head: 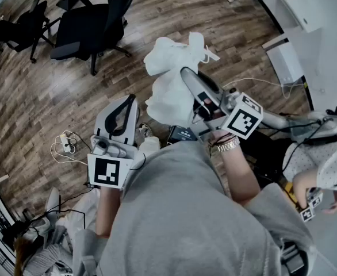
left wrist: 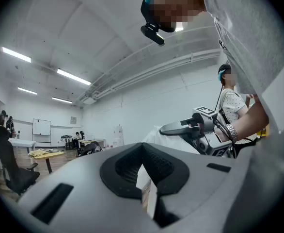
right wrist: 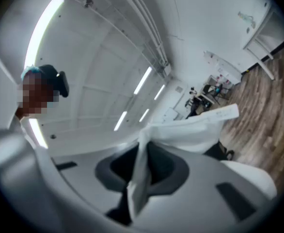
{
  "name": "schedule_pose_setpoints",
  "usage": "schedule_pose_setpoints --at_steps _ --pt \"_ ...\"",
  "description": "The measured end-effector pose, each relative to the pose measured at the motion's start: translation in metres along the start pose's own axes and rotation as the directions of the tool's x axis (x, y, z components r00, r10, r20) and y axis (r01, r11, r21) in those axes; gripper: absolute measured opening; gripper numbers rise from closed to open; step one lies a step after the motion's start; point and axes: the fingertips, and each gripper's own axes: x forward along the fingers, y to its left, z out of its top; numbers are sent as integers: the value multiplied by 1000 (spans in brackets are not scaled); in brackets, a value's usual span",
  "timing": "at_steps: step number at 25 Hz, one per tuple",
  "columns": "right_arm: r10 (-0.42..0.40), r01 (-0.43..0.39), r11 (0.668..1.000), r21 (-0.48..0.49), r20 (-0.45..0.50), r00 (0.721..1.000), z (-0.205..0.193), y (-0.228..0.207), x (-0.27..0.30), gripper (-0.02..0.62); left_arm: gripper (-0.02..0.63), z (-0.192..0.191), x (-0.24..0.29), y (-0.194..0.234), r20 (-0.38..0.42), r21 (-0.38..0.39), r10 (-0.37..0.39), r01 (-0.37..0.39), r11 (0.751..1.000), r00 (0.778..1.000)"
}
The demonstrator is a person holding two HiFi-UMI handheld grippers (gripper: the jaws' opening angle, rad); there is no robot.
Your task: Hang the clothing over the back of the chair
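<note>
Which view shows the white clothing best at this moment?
Head view: the whole bunched clothing shows, held by the right gripper. Right gripper view shows only a fold pinched in its jaws; left gripper view, a small patch behind that gripper.

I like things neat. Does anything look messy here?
The white clothing is crumpled in a bunch, dangling from the shut right gripper above the wooden floor, not draped over the black chair.

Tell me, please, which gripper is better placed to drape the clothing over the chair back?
Right, I'd say. The right gripper has its jaws shut on the white clothing and holds it up; the left gripper has its jaws together with no cloth in them.
</note>
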Motion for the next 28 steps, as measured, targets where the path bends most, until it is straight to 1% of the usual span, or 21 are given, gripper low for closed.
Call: schedule_pose_setpoints --at_steps 7,10,16,18,24,26,28 --pt "-10 9 1000 -28 -35 999 -1 0 -6 60 34 2 6 -4 -10 -8 56 -56 998 998" --pt "-12 9 999 -48 -58 998 -2 -4 -8 60 34 0 11 -4 -12 -17 88 -88 996 996" --pt "-1 -3 999 -48 -82 997 0 -16 -13 60 34 -7 18 -4 -19 -37 170 -170 985 985" --pt "7 -11 999 -50 -92 996 7 -19 -15 60 34 -4 25 -4 -11 -39 204 -204 978 979" --pt "13 -20 998 -63 -110 994 21 -27 -23 60 34 3 40 -5 13 -10 292 -292 956 956" --pt "17 -24 998 -66 -114 993 24 -29 -25 60 34 6 40 -1 28 6 337 -337 941 941" --pt "17 -27 997 -74 -121 992 27 -31 -28 60 34 8 39 2 39 36 392 -394 919 919"
